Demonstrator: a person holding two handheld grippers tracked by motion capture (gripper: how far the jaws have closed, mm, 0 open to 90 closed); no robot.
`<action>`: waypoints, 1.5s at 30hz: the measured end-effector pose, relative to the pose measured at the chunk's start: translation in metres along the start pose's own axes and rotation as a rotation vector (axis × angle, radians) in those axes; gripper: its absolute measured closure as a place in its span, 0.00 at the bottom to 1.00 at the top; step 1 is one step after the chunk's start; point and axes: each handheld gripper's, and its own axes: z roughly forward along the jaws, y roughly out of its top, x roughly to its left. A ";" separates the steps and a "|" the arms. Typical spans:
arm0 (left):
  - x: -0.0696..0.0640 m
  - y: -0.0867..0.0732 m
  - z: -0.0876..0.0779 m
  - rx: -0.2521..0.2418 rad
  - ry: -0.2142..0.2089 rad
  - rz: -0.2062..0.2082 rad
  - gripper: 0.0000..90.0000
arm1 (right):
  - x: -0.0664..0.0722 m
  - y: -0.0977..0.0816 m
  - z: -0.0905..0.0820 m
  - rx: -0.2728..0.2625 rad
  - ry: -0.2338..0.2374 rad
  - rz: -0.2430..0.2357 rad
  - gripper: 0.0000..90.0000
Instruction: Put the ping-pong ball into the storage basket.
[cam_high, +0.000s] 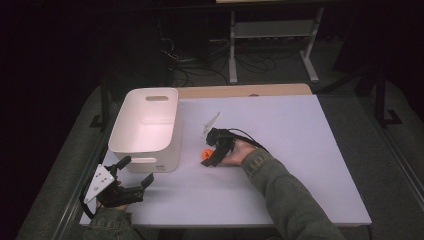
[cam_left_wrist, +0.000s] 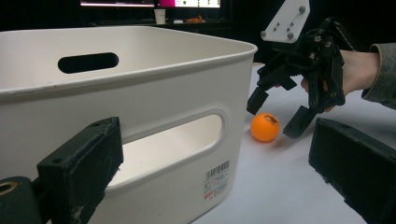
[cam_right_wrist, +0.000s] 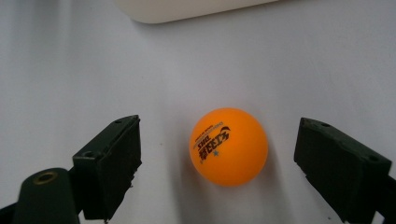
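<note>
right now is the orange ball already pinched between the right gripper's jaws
No, the right gripper jaws flank the orange ping-pong ball with bare table visible on both sides.

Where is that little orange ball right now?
The orange ball lies on the white table, just right of the white bin, between the right tool's open jaws.

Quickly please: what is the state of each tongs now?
Left tongs: open, holding nothing.
Right tongs: open around the orange ball, not touching it.
</note>
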 end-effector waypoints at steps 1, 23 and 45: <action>0.000 0.000 0.000 0.000 0.000 0.000 0.03 | 0.000 0.000 0.000 0.000 0.000 0.000 0.15; 0.000 0.000 0.000 -0.001 -0.002 0.001 0.03 | -0.001 0.000 -0.003 -0.009 0.044 0.010 0.55; -0.001 0.000 0.001 -0.002 -0.005 0.003 0.03 | 0.003 0.011 -0.052 -0.057 0.025 0.011 0.55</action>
